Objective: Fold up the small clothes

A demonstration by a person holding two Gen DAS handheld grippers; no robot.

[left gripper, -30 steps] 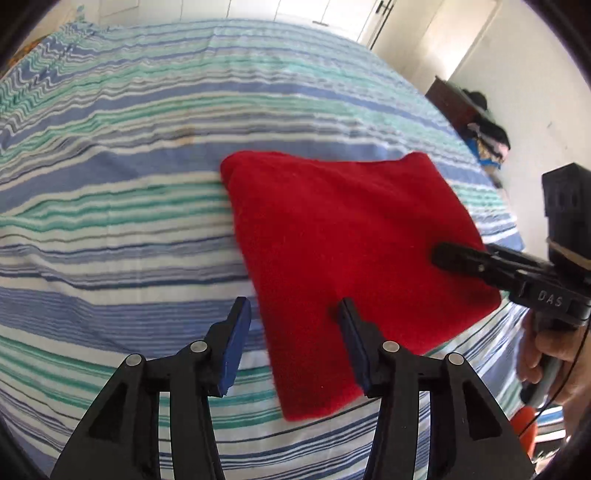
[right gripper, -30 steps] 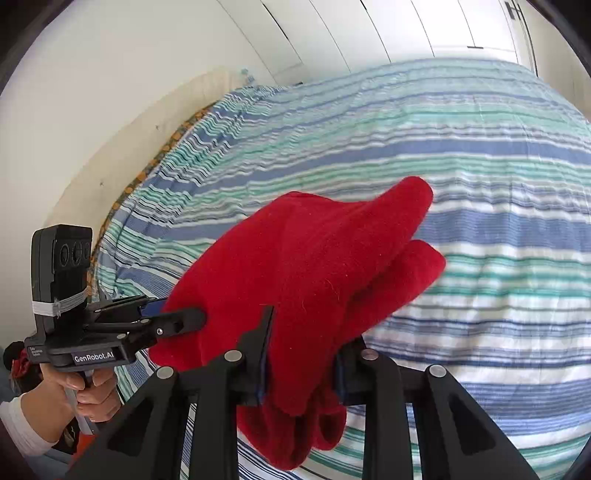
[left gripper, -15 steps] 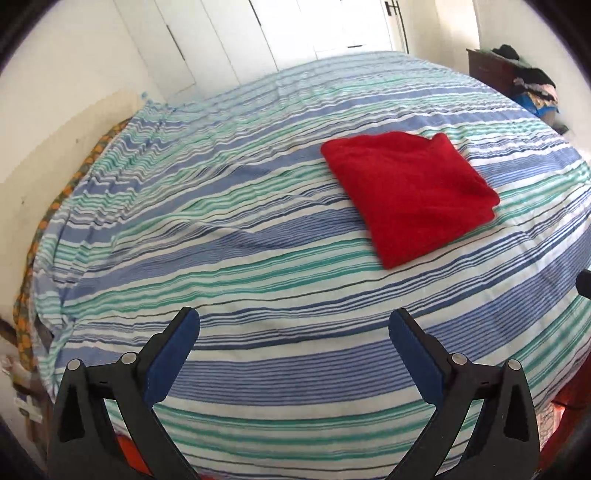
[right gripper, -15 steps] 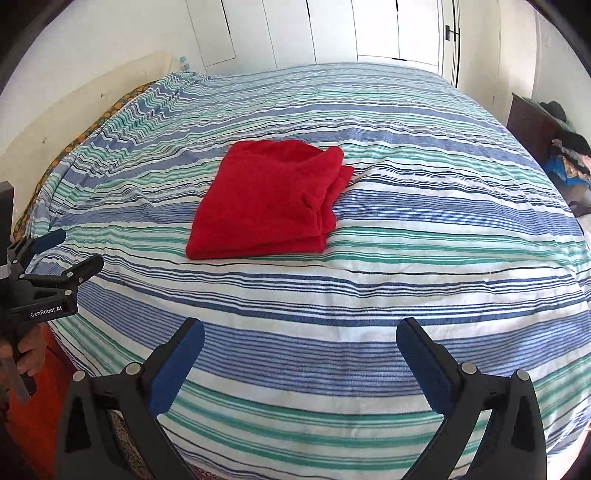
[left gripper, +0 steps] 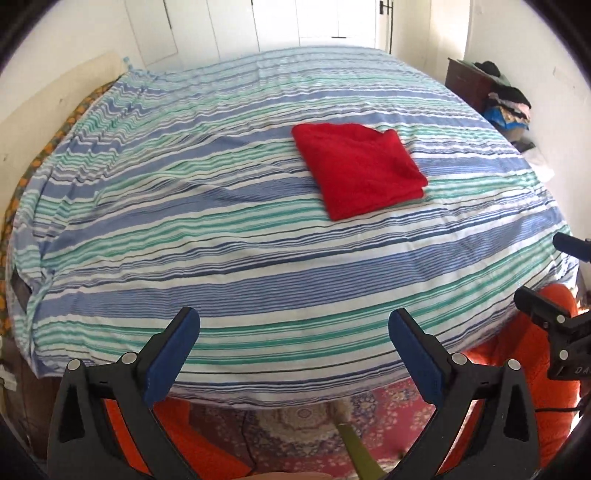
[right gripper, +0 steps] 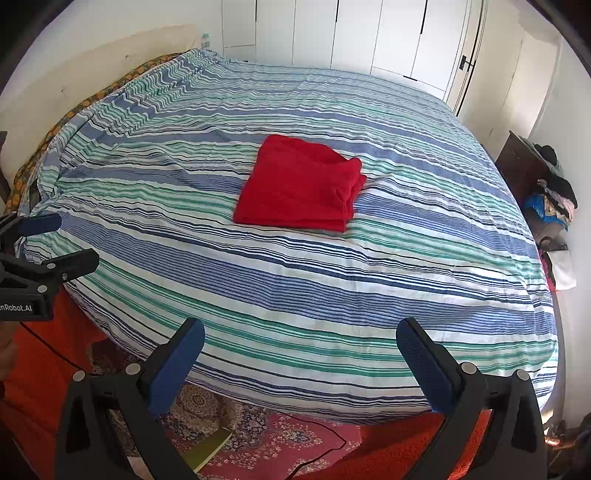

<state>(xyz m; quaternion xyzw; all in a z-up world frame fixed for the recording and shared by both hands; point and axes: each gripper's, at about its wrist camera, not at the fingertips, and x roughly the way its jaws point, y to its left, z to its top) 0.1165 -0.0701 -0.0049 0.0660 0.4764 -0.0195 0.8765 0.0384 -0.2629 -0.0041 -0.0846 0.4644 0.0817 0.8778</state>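
Observation:
A red garment (left gripper: 360,168) lies folded into a flat rectangle on the striped bed (left gripper: 221,236), right of centre in the left wrist view. It also shows in the right wrist view (right gripper: 301,184), near the bed's middle. My left gripper (left gripper: 293,338) is open and empty, held back over the bed's near edge. My right gripper (right gripper: 301,347) is open and empty, also back at the near edge. Each gripper shows in the other's view, the right one (left gripper: 554,295) at the right edge and the left one (right gripper: 40,251) at the left edge.
The bed (right gripper: 332,280) fills most of both views. A patterned red rug (right gripper: 280,439) lies on the floor below its near edge. A dark cabinet piled with clothes (right gripper: 546,184) stands at the right wall. White wardrobe doors (right gripper: 369,33) are behind the bed.
Both grippers let go of the red garment, opened wide and pulled far back from it to the bed's near edge. The garment now lies folded on the bed.

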